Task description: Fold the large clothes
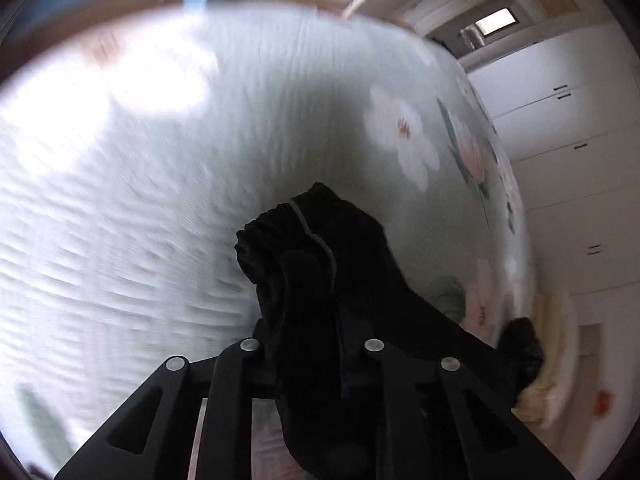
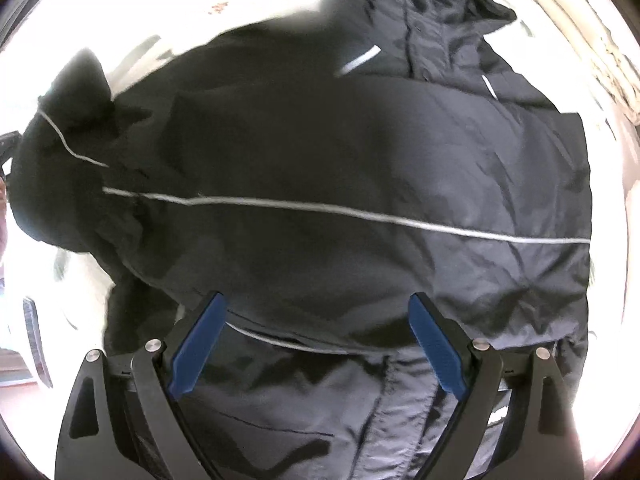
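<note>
A large black jacket [image 2: 340, 152] with thin silver piping lies spread on the bed and fills the right wrist view. One sleeve is folded across its body. My right gripper [image 2: 318, 312] is open, its blue pads [image 2: 198, 348] wide apart just above the jacket's lower part, holding nothing. My left gripper [image 1: 316, 276] is shut on the jacket's sleeve cuff [image 1: 296, 232], a bunched black end with a silver stripe, lifted above the bed. The fabric hides its fingertips. The view is blurred by motion.
The bed has a pale quilted cover [image 1: 140, 200] with large white flowers [image 1: 404, 136]. White wardrobe doors [image 1: 568, 128] stand at the right of the left wrist view. A cream pillow [image 2: 592, 40] lies beyond the jacket's collar.
</note>
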Demonstrator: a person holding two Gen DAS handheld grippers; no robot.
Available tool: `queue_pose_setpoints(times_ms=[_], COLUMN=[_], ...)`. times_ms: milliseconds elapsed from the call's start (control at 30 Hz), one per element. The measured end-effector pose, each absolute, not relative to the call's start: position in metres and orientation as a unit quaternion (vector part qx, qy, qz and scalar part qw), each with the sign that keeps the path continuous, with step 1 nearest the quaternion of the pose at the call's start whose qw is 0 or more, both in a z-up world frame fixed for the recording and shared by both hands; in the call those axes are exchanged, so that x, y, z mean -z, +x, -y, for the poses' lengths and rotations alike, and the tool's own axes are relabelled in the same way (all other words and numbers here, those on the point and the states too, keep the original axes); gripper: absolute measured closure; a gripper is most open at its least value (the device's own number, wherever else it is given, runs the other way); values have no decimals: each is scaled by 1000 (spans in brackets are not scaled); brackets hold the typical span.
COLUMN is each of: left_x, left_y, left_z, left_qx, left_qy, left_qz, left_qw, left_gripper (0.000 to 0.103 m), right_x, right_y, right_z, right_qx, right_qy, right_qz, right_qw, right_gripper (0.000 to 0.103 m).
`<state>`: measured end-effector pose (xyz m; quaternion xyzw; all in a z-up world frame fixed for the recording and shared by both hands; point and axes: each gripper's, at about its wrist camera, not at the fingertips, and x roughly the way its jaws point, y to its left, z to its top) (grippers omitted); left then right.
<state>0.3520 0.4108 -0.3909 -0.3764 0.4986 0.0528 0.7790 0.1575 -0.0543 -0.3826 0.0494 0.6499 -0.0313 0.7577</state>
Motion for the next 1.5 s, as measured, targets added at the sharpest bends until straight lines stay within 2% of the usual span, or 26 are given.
queue_pose_setpoints(times_ms=[67, 200, 367, 467, 567, 633, 833, 1067, 1500], left_x=[351, 309, 357, 367, 363, 356, 327, 267, 226], left_y=[326, 276, 273, 270, 266, 264, 253, 233, 207], left_z=[-421, -451, -450, -448, -446, -442, -424, -349, -151], left_qx=[-89, -176, -194, -197, -193, -189, -164, -93, 59], left_qy=[-353, -327, -261, -253, -246, -228, -220, -184, -127], left_qz=[-453, -401, -470, -474, -471, -472, -454, -416, -398], left_qw=[814, 837, 820, 820, 825, 831, 848, 885, 906], left_gripper=[86, 86, 86, 86, 86, 86, 86, 86, 88], right_x=[378, 372, 379, 389, 412, 435, 421, 365, 353], right_y=[162, 182, 214, 228, 242, 249, 239, 190, 109], right_z=[48, 13, -33, -44, -51, -58, -53, -11, 92], right_qx=[22, -26, -41, -21, -12, -6, -31, -47, 1], right_qy=[59, 64, 25, 11, 8, -8, 7, 71, 76], right_qz=[-643, -621, -600, -602, -627, -655, -637, -586, -599], right_qw=[763, 780, 799, 798, 779, 756, 770, 806, 797], right_gripper=[10, 10, 13, 13, 12, 8, 8, 9, 9])
